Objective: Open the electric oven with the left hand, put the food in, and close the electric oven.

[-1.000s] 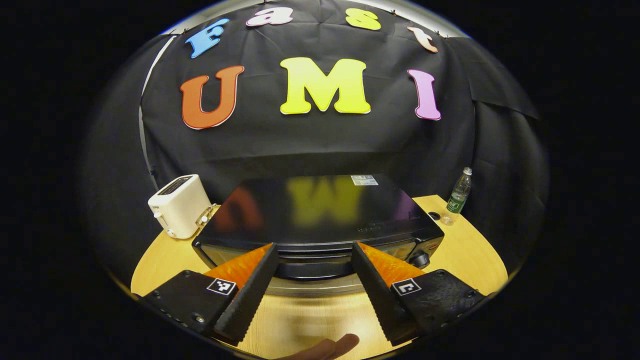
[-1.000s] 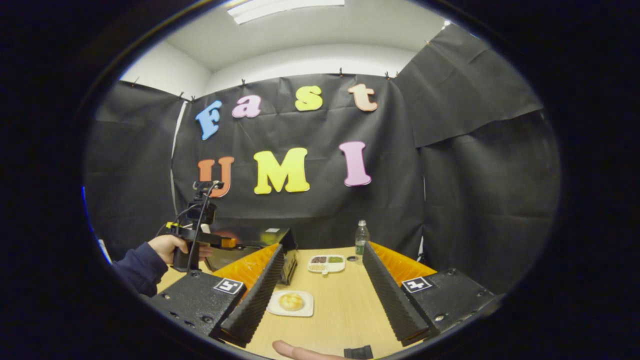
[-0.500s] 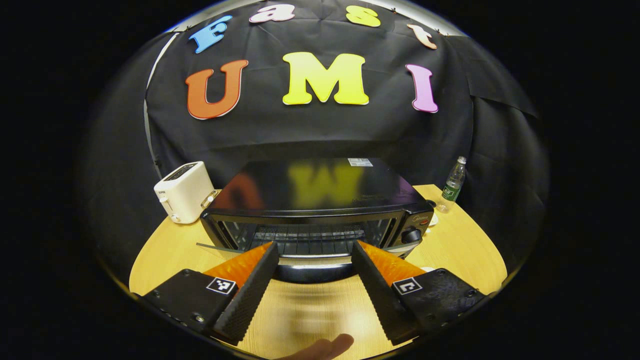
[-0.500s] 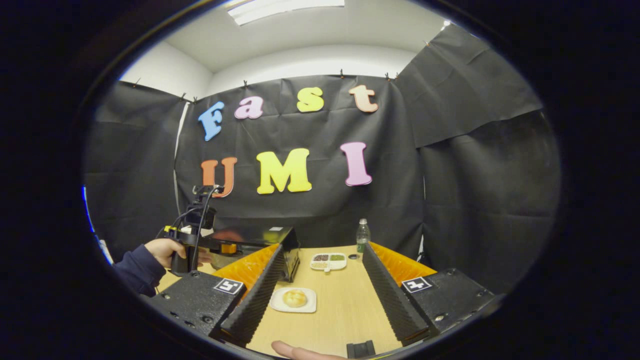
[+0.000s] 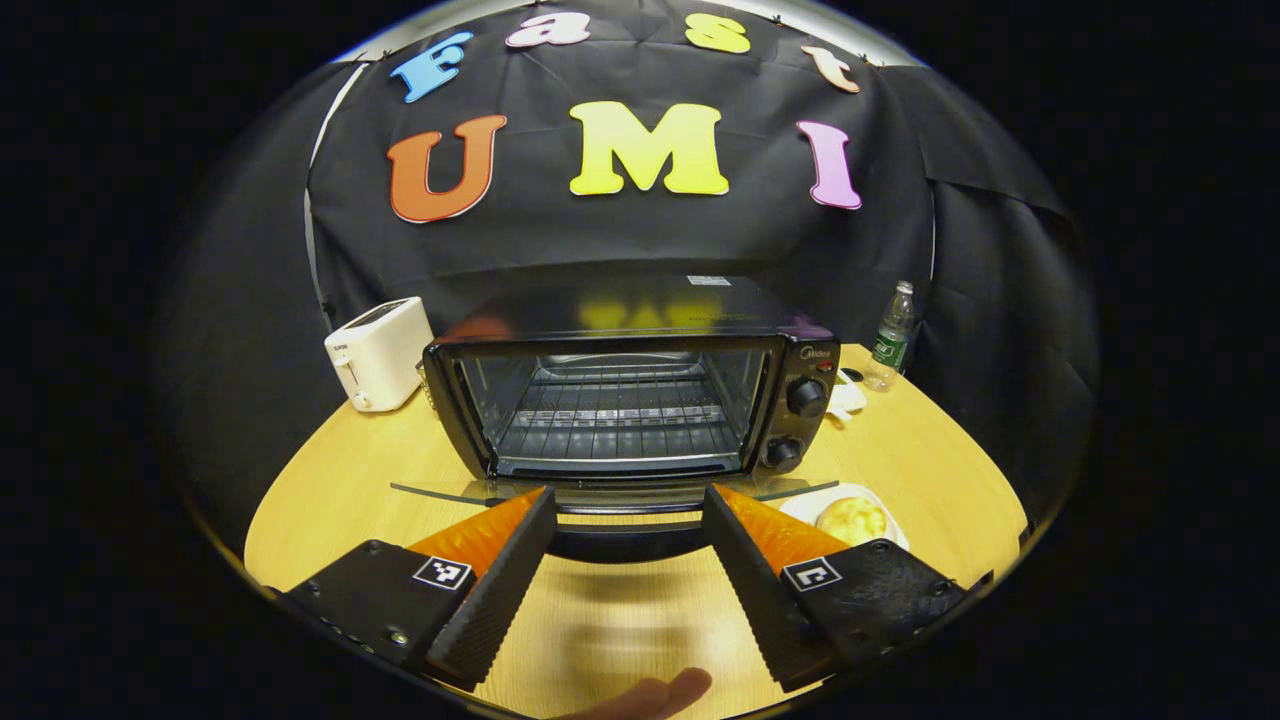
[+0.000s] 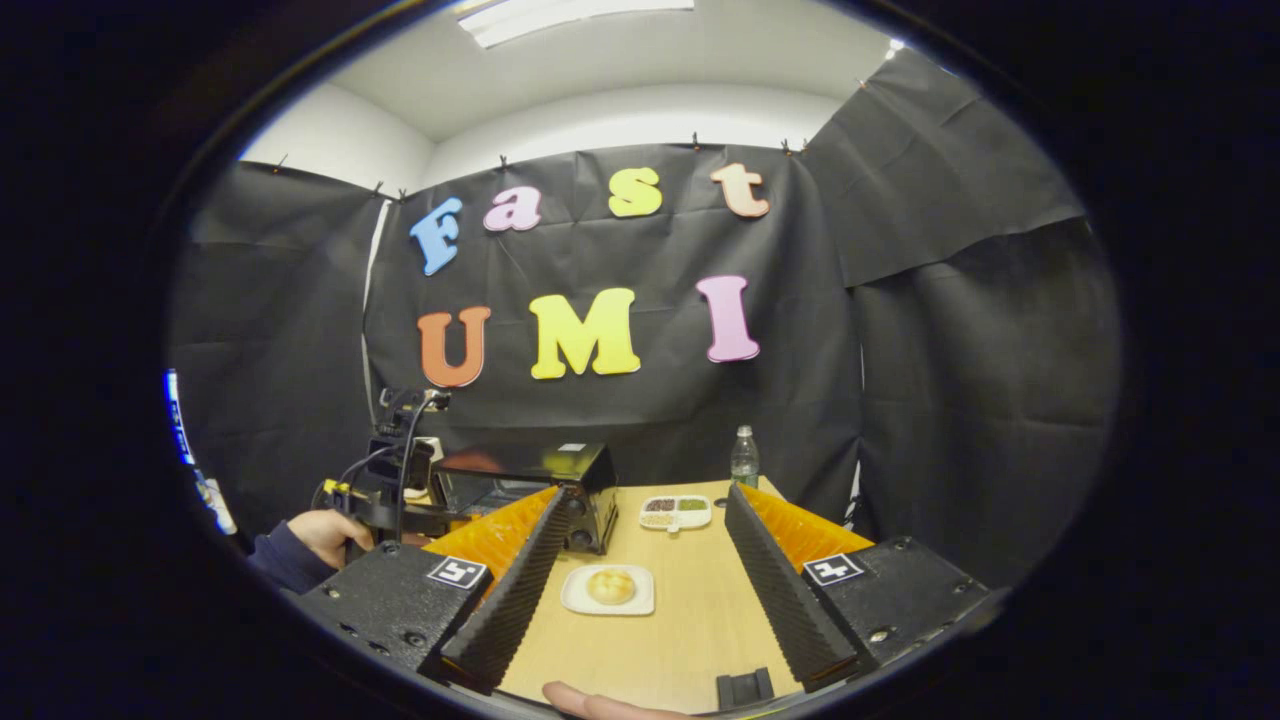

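The black electric oven [image 5: 620, 330] stands on the wooden table [image 5: 330, 490] with its glass door [image 5: 450, 493] folded down flat and the wire rack inside showing. My left gripper [image 5: 628, 492] is open, level with the lowered door. The door's dark handle [image 5: 625, 540] lies between its fingers, and neither finger presses on it. A bread bun [image 5: 850, 518] on a white plate [image 5: 800, 505] sits to the right of the door. My right gripper [image 6: 645, 492] hangs open above the table, with the bun [image 6: 610, 585] between and below its fingers. The oven [image 6: 540, 475] is to its left.
A white toaster [image 5: 378, 352] stands left of the oven. A water bottle [image 5: 893, 330] is at the back right. A divided white dish [image 6: 678, 511] of snacks lies beyond the bun. A person's hand [image 6: 320, 535] holds the left gripper beside the oven.
The oven door has swung from almost shut to fully down. My left gripper went down and back with the handle. The right gripper has barely shifted.
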Motion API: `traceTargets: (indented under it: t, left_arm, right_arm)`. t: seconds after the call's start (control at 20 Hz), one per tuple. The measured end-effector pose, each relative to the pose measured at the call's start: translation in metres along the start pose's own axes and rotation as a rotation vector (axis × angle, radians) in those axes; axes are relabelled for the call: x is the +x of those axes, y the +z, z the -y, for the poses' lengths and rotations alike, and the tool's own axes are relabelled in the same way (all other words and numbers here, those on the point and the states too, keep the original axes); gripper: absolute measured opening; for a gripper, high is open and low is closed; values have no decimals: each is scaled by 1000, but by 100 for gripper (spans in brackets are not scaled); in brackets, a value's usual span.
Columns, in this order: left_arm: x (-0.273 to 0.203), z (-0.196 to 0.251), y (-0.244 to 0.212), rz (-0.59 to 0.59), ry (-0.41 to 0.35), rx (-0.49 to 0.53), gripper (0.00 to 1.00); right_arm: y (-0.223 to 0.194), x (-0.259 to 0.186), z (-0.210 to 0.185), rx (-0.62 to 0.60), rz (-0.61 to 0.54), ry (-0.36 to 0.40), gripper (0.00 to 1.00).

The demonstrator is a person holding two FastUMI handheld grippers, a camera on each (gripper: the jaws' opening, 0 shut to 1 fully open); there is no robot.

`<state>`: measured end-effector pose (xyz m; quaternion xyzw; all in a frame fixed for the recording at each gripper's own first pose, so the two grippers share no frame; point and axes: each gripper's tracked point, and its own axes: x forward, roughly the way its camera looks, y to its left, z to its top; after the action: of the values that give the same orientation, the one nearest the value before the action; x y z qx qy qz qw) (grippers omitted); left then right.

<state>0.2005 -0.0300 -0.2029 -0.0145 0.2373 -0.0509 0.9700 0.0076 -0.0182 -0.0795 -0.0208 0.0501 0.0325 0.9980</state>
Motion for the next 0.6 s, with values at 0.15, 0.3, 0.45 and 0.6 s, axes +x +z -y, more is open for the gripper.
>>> traceTargets:
  t: [0.15,0.3,0.45,0.6]
  left_arm:
    - [-5,1,-16,9,3,-18,97]
    - [-9,2,-29,28,3,-17,97]
    - [-12,4,-46,26,4,-13,97]
    - [-11,2,-53,61,6,-4,97]
  right_arm:
    - [-3,2,1,-2,-10,-4,96]
    - [-8,5,4,8,-18,-11,96]
    - [-13,8,7,18,-30,-18,96]
    - [-22,12,11,25,-47,-24,96]
